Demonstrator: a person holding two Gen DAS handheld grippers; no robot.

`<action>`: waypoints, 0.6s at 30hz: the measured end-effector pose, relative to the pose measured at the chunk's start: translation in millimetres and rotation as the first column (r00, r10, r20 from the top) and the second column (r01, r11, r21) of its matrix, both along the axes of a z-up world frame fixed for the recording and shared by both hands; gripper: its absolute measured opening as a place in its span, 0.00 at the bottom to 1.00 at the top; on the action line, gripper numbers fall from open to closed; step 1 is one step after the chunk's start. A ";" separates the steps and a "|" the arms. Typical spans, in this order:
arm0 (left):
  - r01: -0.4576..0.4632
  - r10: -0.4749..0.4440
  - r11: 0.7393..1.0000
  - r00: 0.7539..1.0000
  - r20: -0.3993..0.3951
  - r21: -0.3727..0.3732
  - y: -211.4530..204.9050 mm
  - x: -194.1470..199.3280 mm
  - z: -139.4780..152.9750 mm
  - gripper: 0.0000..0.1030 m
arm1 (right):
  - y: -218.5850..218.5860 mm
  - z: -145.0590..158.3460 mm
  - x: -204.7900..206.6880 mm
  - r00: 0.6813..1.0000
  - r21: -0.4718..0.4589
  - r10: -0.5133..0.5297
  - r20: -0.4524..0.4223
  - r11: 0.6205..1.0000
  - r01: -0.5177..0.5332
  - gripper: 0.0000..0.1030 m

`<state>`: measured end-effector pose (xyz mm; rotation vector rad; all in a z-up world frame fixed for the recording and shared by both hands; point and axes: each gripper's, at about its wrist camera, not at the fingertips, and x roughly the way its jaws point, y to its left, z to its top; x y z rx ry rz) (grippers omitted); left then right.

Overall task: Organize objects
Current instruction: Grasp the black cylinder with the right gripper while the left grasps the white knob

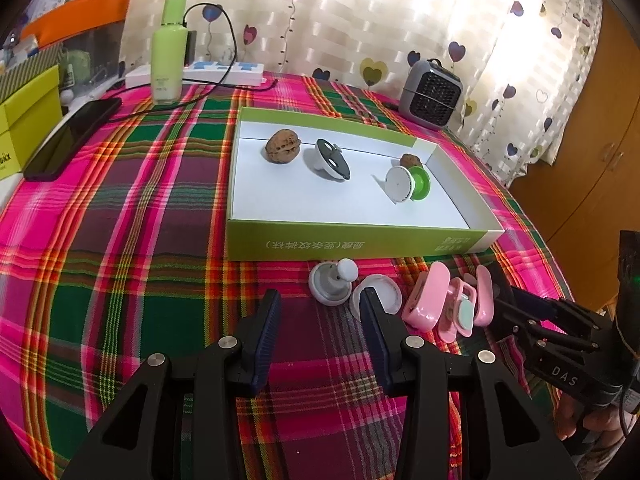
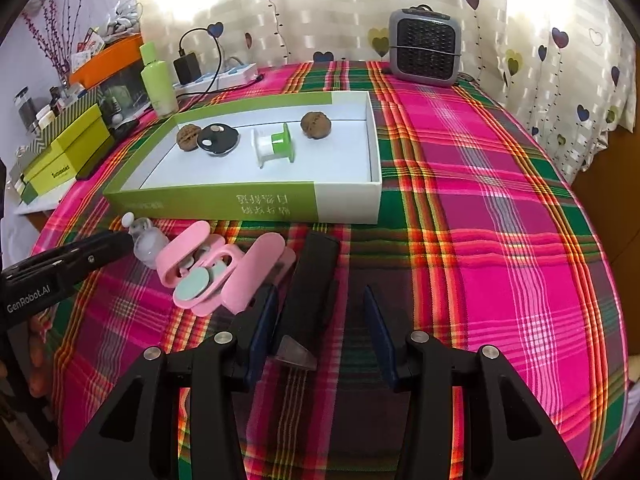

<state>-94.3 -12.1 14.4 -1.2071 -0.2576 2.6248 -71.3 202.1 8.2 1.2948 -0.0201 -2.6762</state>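
Observation:
A green-and-white box tray [image 1: 352, 242] [image 2: 248, 204] lies on the plaid cloth. It holds two walnuts [image 1: 283, 146] [image 2: 315, 123], a black-and-white disc [image 1: 332, 159] and a white-and-green spool [image 1: 408, 183] [image 2: 274, 146]. In front of the tray lie a white knobbed cap [image 1: 332, 282], a white lid [image 1: 380, 294] and a pink clip case [image 1: 424, 300] [image 2: 208, 272]. My left gripper [image 1: 320, 308] is open over bare cloth, just short of the cap. My right gripper [image 2: 320, 296] is open around a black bar [image 2: 314, 276] with a clear wedge [image 2: 294, 354]. The right pad stands apart from the bar.
At the back are a green bottle [image 1: 170, 52], a power strip [image 1: 224, 72] with a cable, and a grey heater [image 1: 432, 94] [image 2: 424, 46]. A phone [image 1: 72, 138] and yellow-green boxes [image 1: 24, 120] sit at the left. The round table drops off at the right.

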 end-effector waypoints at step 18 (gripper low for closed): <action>0.005 -0.005 0.999 1.000 -0.002 -0.033 7.2 -13.1 2.7 0.38 | 5.7 -0.8 3.1 1.000 0.011 -0.011 -0.009 1.000 0.011 0.24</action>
